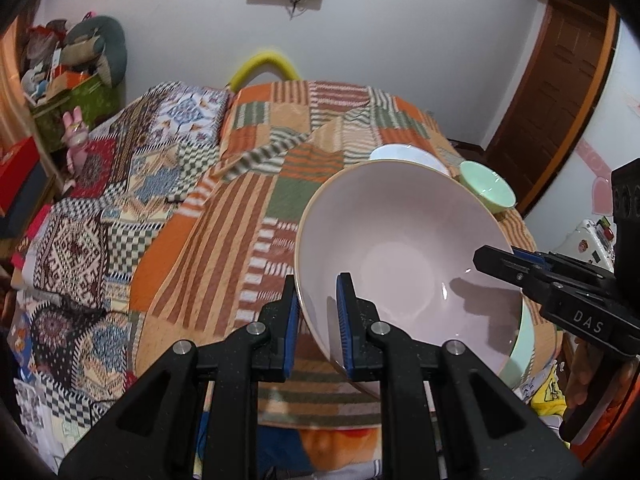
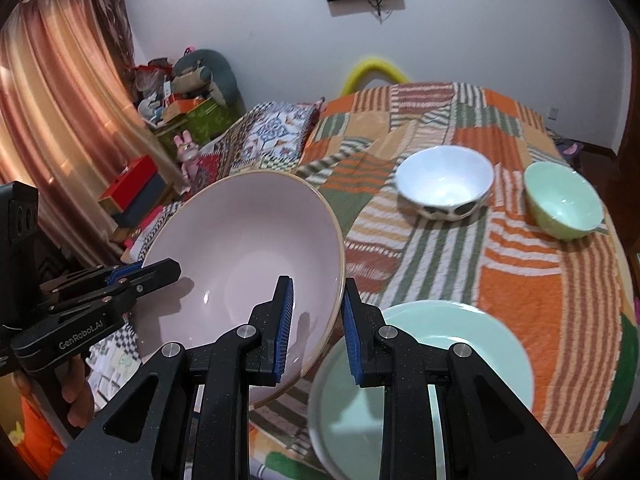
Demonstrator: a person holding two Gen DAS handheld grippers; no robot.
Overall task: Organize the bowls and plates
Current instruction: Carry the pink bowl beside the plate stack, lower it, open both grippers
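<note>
A large pink bowl (image 1: 404, 256) is held tilted above the patchwork table, also in the right wrist view (image 2: 248, 264). My left gripper (image 1: 318, 320) is shut on its left rim. My right gripper (image 2: 316, 320) is shut on its opposite rim, and shows in the left wrist view (image 1: 500, 262). A pale green plate (image 2: 432, 368) lies on the table under the bowl's right side. A white bowl with dark spots (image 2: 445, 188) and a small green bowl (image 2: 564, 204) stand farther back, apart from each other.
The round table (image 2: 520, 288) has an orange, green and striped patchwork cloth. A patterned bed (image 1: 100, 220) lies to its left. Boxes and soft toys (image 1: 72, 68) pile in the far left corner. A wooden door (image 1: 560, 92) is at the right.
</note>
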